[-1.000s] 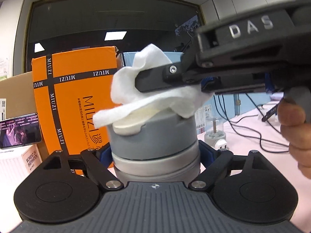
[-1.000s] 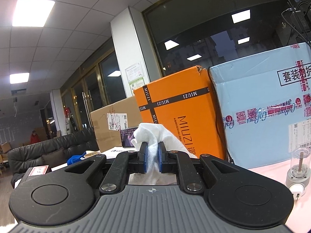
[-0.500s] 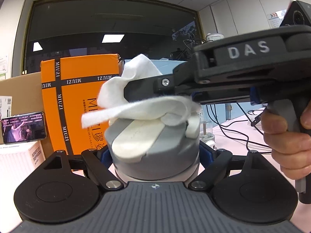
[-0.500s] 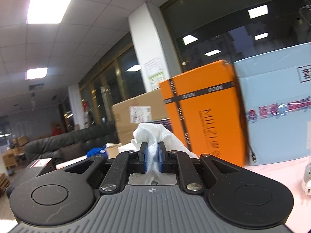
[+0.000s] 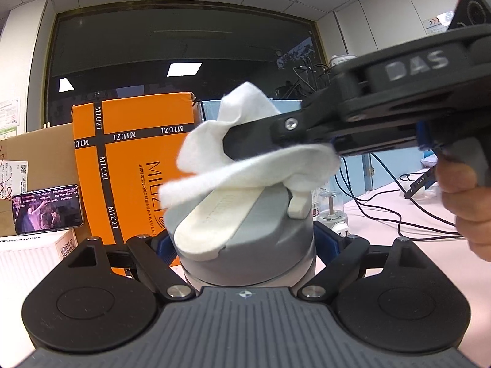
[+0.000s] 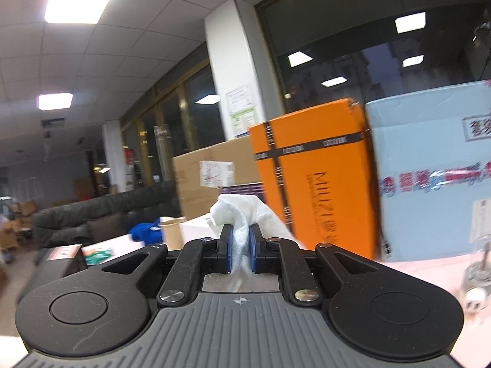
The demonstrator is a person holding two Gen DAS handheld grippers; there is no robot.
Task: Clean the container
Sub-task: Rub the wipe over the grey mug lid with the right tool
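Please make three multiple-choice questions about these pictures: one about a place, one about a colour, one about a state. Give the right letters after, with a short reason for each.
1. Where is the white cloth?
A. On top of the container's lid
B. Under the orange box
C. On the phone

2. What colour is the box marked MIUZI?
A. Green
B. Orange
C. Black

3. What is the state of the right hand-held gripper?
A. Wide open and empty
B. Shut on the white cloth
C. Shut on a cable

Answers:
1 A: the left wrist view shows the cloth draped against the grey lid, which sits between the fingers of the left hand-held gripper.
2 B: its faces are orange with black bands.
3 B: its blue pads pinch the cloth between them.
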